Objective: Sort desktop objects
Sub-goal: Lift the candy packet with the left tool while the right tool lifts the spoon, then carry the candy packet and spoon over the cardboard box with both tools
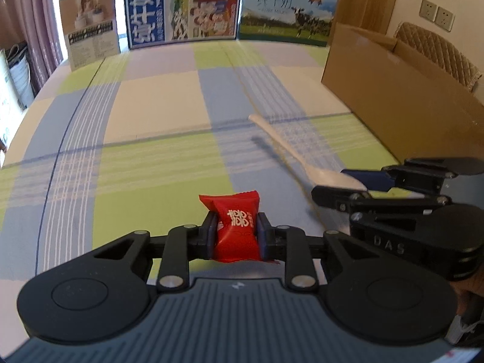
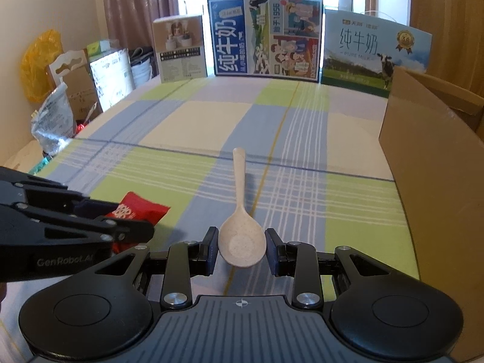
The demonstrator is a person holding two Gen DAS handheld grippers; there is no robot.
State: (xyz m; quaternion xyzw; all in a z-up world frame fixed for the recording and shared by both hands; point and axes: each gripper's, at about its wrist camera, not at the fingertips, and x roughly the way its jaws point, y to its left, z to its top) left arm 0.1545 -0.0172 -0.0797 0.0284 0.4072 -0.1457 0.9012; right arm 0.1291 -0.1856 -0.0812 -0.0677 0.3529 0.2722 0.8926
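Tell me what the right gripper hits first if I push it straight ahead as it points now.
Only the beige spoon between the right gripper's fingers; past its handle, open checked tablecloth up to the blue milk carton, though depth is unclear.

"PURE MILK" on green carton (image 2: 375, 57); "GenRobot.AI" on left gripper (image 2: 133, 231).

Milk cartons (image 2: 266, 36) behind checked tablecloth (image 2: 181, 127)

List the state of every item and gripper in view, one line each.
left gripper: shut on the red candy packet.
red candy packet: pinched between the pads.
right gripper: around the spoon's bowl; contact unclear.
spoon: bowl between the fingers, handle pointing away.
cardboard box: open-topped, standing at the right.
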